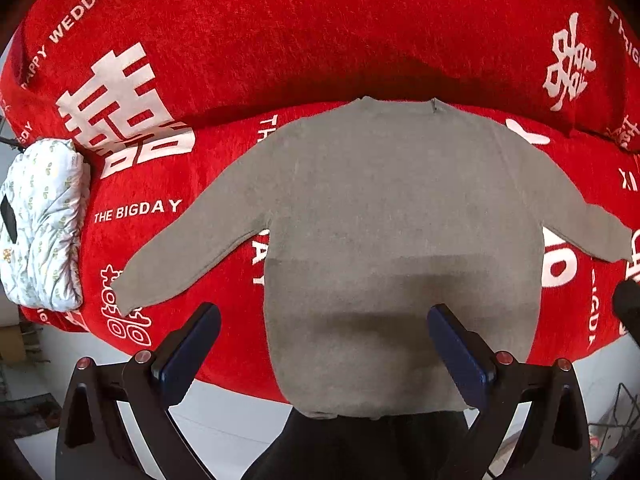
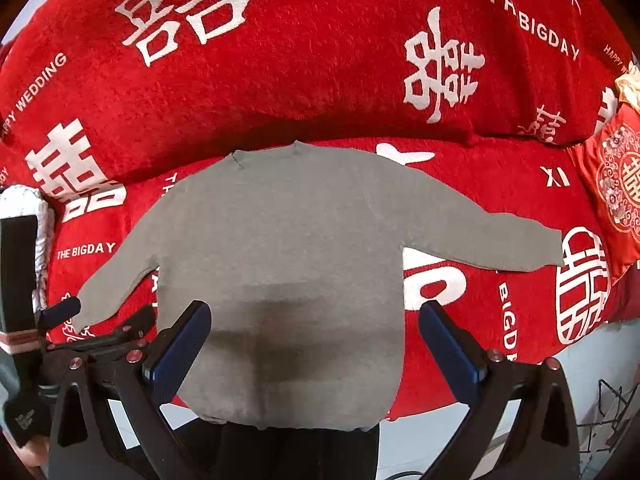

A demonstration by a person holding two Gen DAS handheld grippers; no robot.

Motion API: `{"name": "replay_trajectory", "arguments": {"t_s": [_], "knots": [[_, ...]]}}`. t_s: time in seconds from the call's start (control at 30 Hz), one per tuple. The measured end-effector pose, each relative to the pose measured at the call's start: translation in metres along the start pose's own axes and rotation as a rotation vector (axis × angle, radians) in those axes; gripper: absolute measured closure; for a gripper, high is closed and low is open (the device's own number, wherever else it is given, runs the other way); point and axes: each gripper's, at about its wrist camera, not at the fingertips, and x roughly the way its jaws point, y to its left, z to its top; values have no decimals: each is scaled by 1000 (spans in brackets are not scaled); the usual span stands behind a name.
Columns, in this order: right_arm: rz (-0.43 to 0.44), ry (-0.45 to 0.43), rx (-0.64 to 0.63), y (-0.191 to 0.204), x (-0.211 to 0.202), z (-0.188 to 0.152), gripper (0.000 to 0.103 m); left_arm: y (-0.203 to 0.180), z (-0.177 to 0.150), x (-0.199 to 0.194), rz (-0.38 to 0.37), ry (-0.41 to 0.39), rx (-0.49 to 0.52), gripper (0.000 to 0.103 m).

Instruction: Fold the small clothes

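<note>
A grey sweater (image 1: 384, 216) lies flat on a red cover (image 1: 280, 40) printed with white characters and the words "THE BIGDAY" and "HAPPY WEDDING". In the left wrist view it fills the centre of the frame, with the neckline toward the top, the hem at the bottom edge of the cover, and both sleeves spread out to the lower left and to the right. The left gripper (image 1: 324, 344) hangs above the lower part of the sweater with its jaws spread wide apart, holding nothing; its blue pads (image 1: 188, 352) are on both sides of the hem area. In the right wrist view the sweater (image 2: 280, 248) is again in the centre, and the right gripper (image 2: 314, 340) is also released, with wide open jaws over the lower part of the cloth. The left gripper (image 2: 100, 328) appears at the lower left of this view, close to the cuff of the sleeve. A white quilted bundle (image 1: 44, 224) with small green print sits at the left edge of the cover. A red embroidered cushion (image 2: 616, 184) lies at the right edge of the right wrist view.
</note>
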Motion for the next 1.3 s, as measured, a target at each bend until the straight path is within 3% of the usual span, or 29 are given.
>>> {"name": "replay_trajectory", "arguments": {"t_s": [1.3], "knots": [[-45, 15, 31, -11, -5, 15, 0, -2, 8, 7, 2, 23, 8, 0]]}}
